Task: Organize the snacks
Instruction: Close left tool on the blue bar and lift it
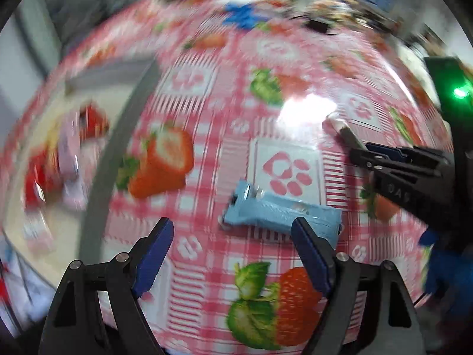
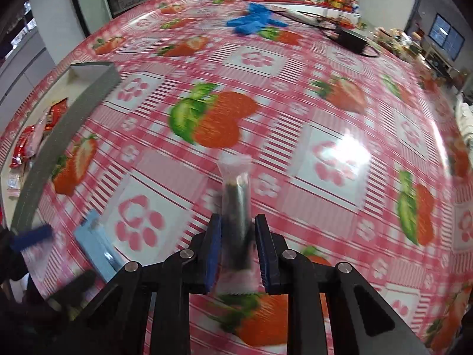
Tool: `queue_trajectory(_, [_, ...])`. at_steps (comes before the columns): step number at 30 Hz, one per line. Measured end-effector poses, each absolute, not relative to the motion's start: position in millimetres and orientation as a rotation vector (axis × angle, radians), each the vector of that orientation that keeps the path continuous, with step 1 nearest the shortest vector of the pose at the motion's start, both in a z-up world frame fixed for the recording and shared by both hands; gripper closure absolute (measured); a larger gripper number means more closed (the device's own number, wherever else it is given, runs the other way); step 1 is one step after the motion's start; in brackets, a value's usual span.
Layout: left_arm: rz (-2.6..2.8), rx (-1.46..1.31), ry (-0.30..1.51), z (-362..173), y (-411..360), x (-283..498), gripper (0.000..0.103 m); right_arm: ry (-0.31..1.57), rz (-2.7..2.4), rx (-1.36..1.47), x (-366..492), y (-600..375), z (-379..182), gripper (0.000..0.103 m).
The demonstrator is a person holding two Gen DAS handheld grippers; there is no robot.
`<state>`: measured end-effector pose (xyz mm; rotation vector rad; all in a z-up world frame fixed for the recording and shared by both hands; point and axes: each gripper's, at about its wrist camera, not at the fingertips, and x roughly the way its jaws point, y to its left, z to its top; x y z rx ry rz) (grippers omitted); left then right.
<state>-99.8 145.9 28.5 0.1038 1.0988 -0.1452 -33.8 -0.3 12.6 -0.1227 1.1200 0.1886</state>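
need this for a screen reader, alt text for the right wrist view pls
The right gripper is shut on a clear-wrapped dark snack stick over a pink strawberry-print tablecloth. A blue packet lies lower left, near a grey tray holding red snack packs; blue gloves lie far back.

The left gripper [image 1: 233, 245] hung tilted steeply downward, its jaws spread wide apart. The right gripper [image 2: 238, 248] pointed down too, jaws drawn close together, pinching.
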Motion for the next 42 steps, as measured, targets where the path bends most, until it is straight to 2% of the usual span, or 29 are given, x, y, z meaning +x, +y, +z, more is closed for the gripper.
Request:
queue_trajectory(6, [-0.375,0.615,0.876,24.7,101.0,-120.3,0.018,1.130,0.157,-0.006,-49.9,-51.0,13.5,0.078])
queue_trajectory(8, [-0.436,0.728,0.852,15.0,93.1,-123.1,0.018,1.130,0.160,0.002,-53.2,-53.8,13.5,0.078])
queue_trajectory(10, [-0.455,0.766,0.848,7.0,90.0,-117.1,0.017,1.130,0.165,0.000,-56.2,-54.8,13.7,0.077])
queue_trajectory(14, [-0.351,0.648,0.866,9.6,90.0,-80.2,0.016,1.130,0.154,0.022,-55.8,-55.8,13.4,0.077])
queue_trajectory(15, [-0.314,0.583,0.886,10.7,95.8,-67.8,0.016,1.131,0.156,0.031,-54.3,-55.2,13.6,0.068])
queue_trajectory(16, [-0.295,0.525,0.911,11.9,102.0,-59.3,0.016,1.134,0.154,0.032,-52.8,-54.3,13.4,0.034])
queue_trajectory(17, [-0.293,0.477,0.941,11.9,105.9,-52.4,0.016,1.150,0.126,0.021,-49.8,-53.0,11.3,0.014])
queue_trajectory(18, [-0.300,0.444,0.967,12.1,109.5,-48.6,0.016,1.150,0.107,0.014,-48.6,-52.6,10.1,0.000])
queue_trajectory(24, [-0.309,0.491,0.962,12.2,104.0,-56.7,0.015,1.161,0.086,-0.017,-37.1,-48.2,0.1,0.000])
queue_trajectory(29, [-0.279,0.429,1.045,14.7,109.7,-56.1,0.014,1.152,0.107,-0.048,-32.9,-45.4,-0.7,0.000])
queue_trajectory(35, [-0.376,0.527,0.873,44.2,123.5,-88.3,0.014,1.094,0.116,-0.052,-39.9,-45.5,-1.3,0.000])
queue_trajectory(38, [-0.358,0.518,0.954,43.6,130.2,-90.8,0.014,1.111,0.114,-0.052,-37.7,-44.8,-0.7,0.000])
queue_trajectory(42, [-0.273,0.236,1.118,41.0,140.2,-76.0,0.014,1.098,0.116,-0.053,-38.0,-45.4,-0.7,0.000])
